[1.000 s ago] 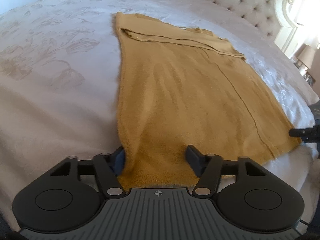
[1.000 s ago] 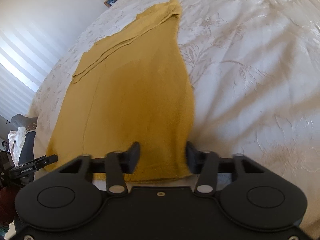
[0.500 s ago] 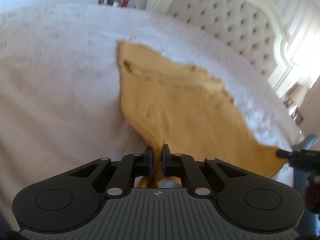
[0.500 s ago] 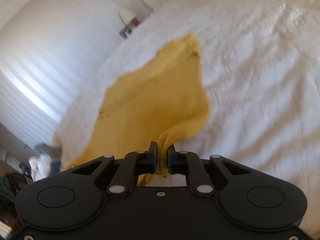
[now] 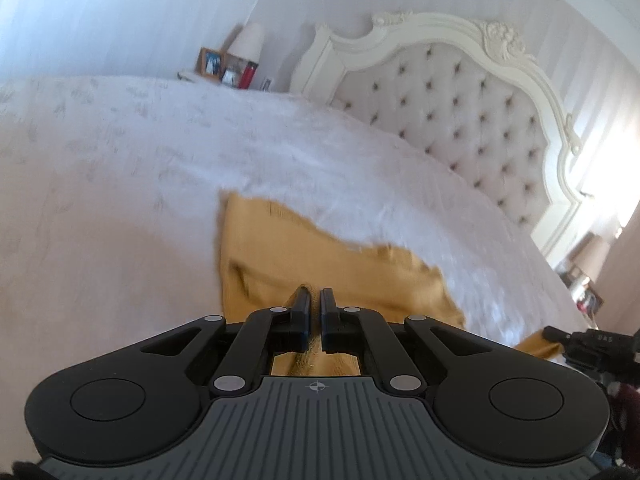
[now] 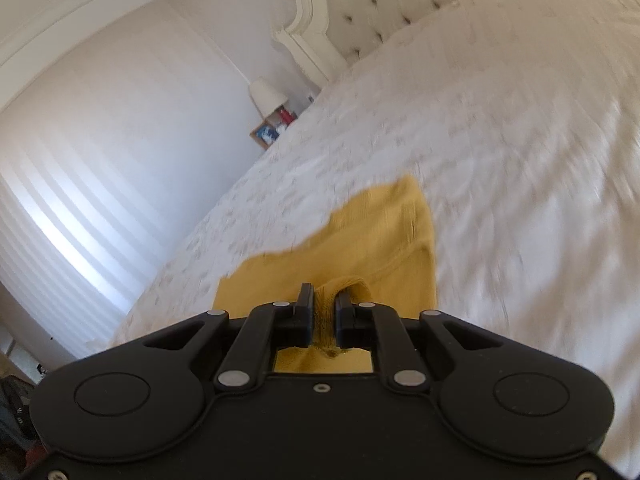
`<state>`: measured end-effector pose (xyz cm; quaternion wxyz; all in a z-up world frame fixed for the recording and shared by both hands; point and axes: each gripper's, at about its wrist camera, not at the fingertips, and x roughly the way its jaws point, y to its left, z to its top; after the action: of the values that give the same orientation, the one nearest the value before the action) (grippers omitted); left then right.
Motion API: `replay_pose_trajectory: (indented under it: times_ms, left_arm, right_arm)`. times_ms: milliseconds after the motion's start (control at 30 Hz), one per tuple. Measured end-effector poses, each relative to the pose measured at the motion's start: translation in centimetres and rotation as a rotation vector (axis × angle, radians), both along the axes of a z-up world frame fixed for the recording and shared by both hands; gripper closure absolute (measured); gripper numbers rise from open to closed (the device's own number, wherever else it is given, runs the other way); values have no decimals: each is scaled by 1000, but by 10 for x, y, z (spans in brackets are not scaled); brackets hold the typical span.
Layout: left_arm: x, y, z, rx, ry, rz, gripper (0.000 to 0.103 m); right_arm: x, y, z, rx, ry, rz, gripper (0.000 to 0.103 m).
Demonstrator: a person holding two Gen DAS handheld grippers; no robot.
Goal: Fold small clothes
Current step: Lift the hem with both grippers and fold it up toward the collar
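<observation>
Two grippers each pinch one near corner of the same mustard-yellow knitted garment point(image 5: 320, 256), and you hold both corners lifted off a wide white bedspread point(image 5: 120, 184). Your left gripper point(image 5: 315, 304) has its black fingers pressed almost together, with a thin fold of the yellow knit caught between the pads. Your right gripper point(image 6: 322, 308) clamps a thicker bunched hem of the garment point(image 6: 380, 240), so a narrow strip of yellow shows between its fingers. From each grip the cloth slopes away and down toward the far part of the bed, where its far edge lies flat on the bedspread point(image 6: 520, 160). In the left wrist view, the tip of your other gripper point(image 5: 576, 340) shows at the right edge, holding the garment's right near corner. Beyond the bed stands a cream tufted headboard point(image 5: 460, 112) with a carved frame. To the left of the headboard, a white lamp point(image 5: 248, 40), a wooden picture frame point(image 5: 211, 62) and a red bottle point(image 5: 248, 74) sit together by the wall. Both views are blurred across the bedspread, so its woven pattern is only faintly readable
</observation>
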<state>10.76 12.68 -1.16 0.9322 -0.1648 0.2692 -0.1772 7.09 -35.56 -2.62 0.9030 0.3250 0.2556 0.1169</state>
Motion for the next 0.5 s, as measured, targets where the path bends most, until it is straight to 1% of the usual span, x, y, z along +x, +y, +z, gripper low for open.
replay_pose_trajectory:
  times_ms: [100, 167, 233, 300, 333, 500]
  left_arm:
    - [26, -1, 0, -7, 0, 17, 98]
    - [36, -4, -1, 15, -4, 18, 98]
    - [43, -6, -4, 45, -12, 19, 98]
    - [53, -6, -4, 54, -14, 21, 98]
    - [59, -6, -4, 53, -13, 24, 98]
    - [88, -2, -3, 19, -6, 45, 98]
  right_arm:
    - [35, -2, 2, 5, -22, -15, 86]
    - [53, 0, 1, -10, -24, -28, 86]
    - [65, 1, -2, -2, -20, -25, 86]
    - [76, 4, -4, -28, -14, -20, 86]
    - [81, 4, -4, -41, -14, -21, 86]
    - [106, 1, -6, -39, -17, -47, 86]
